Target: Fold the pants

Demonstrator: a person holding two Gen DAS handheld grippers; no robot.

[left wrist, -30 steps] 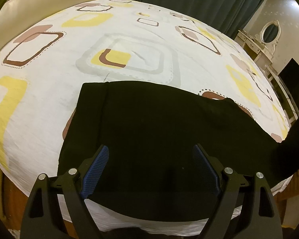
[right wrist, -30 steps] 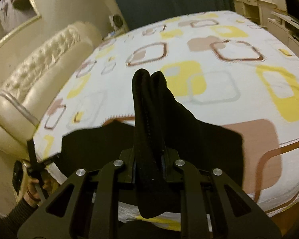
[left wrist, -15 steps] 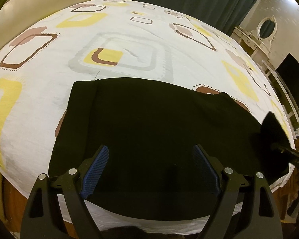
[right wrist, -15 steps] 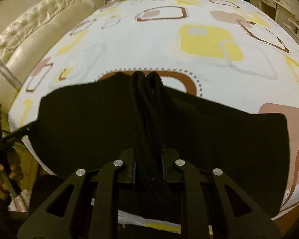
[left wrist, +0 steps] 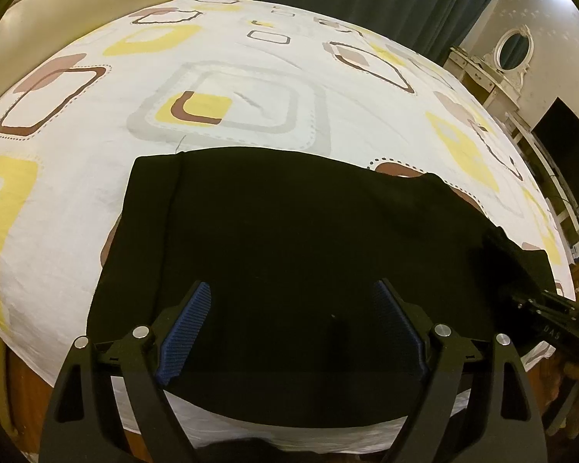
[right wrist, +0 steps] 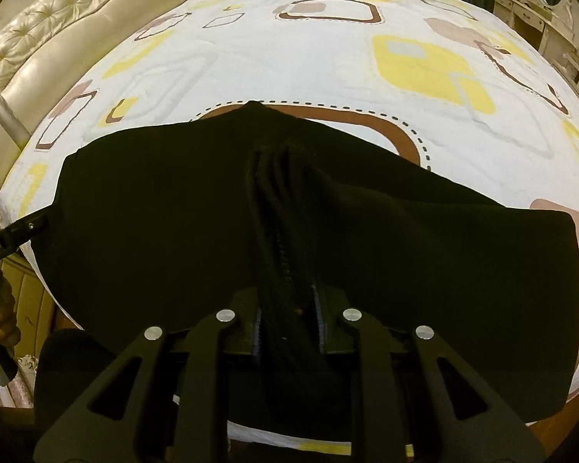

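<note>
Our black soft-cloth pants (left wrist: 289, 239) lie flat on the patterned white bed (left wrist: 251, 77). Our right gripper (right wrist: 287, 320), jaws just easing apart, pinches a bunched fold; our left gripper (left wrist: 293, 324) hangs spread and empty. They're limp, light; we'd grip hems.

Matt black cloth pants (left wrist: 289, 239), printed cotton-like sheet (left wrist: 251, 61), glossy tufted headboard (right wrist: 58, 34)

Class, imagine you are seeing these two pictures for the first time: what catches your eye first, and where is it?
The black pants stand out, spread flat at the near edge of the patterned bedsheet. The right gripper has a bunched ridge of that cloth between its jaws, which have just been opening slightly. The left gripper hangs wide open above the pants, gripping nothing.
</note>
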